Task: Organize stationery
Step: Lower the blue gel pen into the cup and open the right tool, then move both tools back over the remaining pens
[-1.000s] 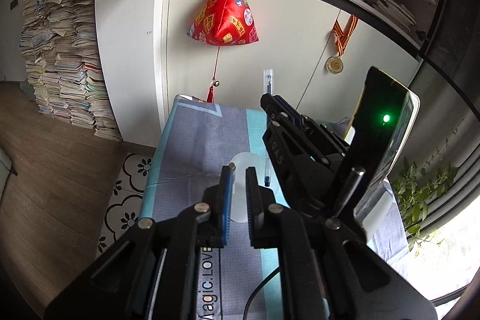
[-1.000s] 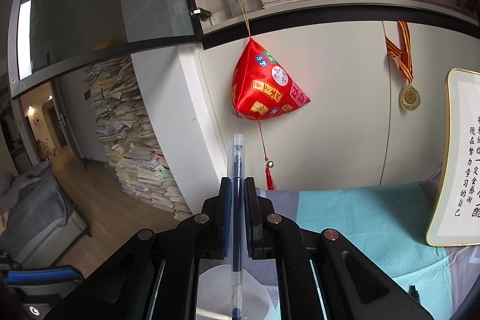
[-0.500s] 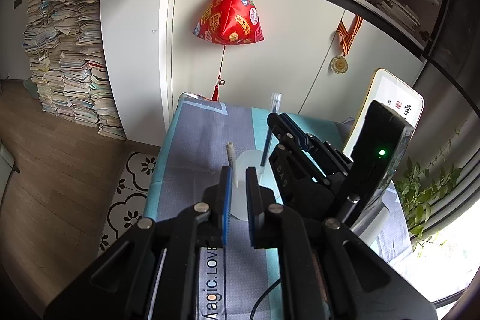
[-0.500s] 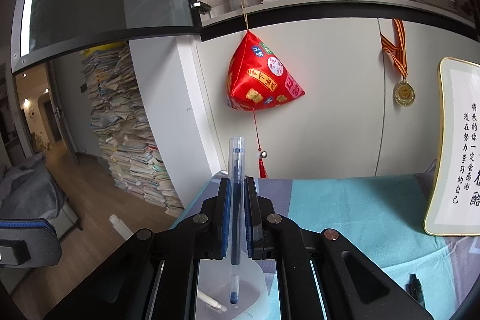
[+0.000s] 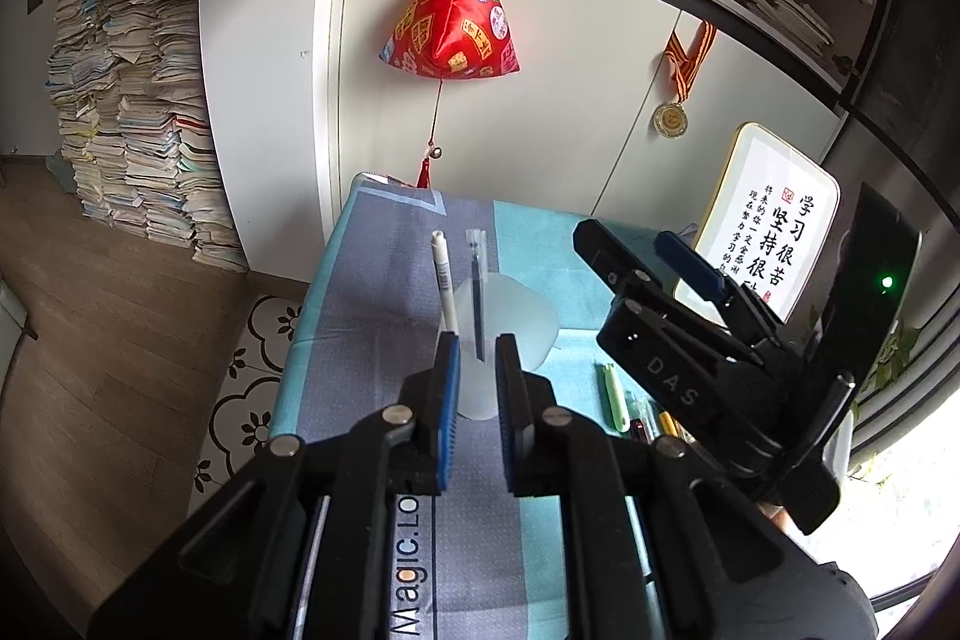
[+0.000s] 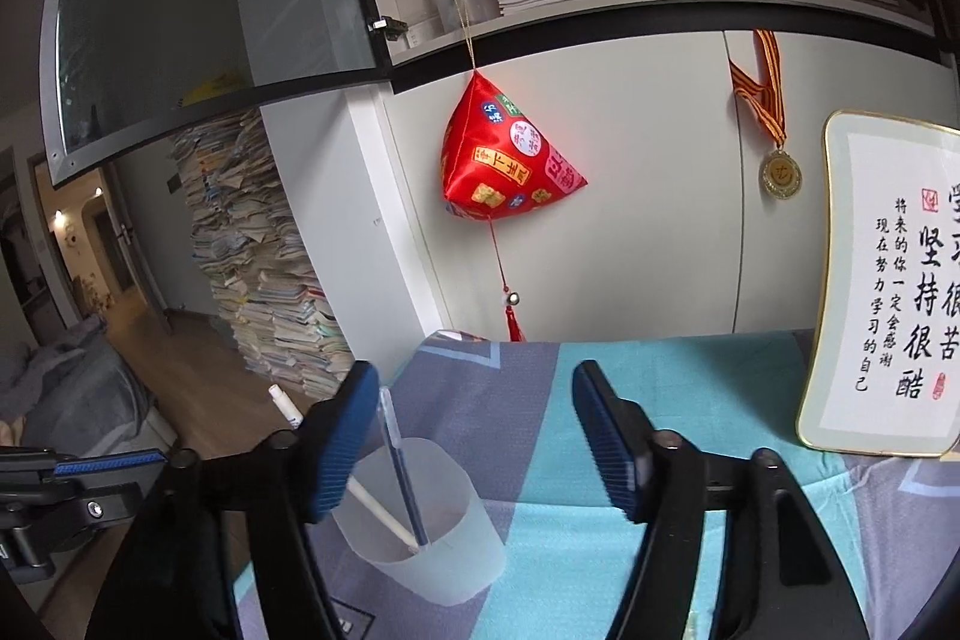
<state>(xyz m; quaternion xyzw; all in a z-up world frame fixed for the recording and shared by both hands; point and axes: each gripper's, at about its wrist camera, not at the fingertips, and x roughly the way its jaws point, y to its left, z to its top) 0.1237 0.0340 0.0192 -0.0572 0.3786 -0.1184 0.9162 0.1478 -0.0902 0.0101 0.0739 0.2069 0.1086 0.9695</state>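
Standing in the frosted cup (image 6: 420, 532) are a blue pen (image 6: 403, 478) and a white pen (image 6: 372, 496). Your right gripper (image 6: 474, 436) is opening, empty; your left gripper (image 5: 477, 388) is opening, nearly closed, empty.

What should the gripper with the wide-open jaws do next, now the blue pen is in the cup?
Probably swing the right gripper over to the loose pens on the cloth and pick one. Its jaws are opening with nothing between them, and the blue pen already stands in the cup beside the white pen.
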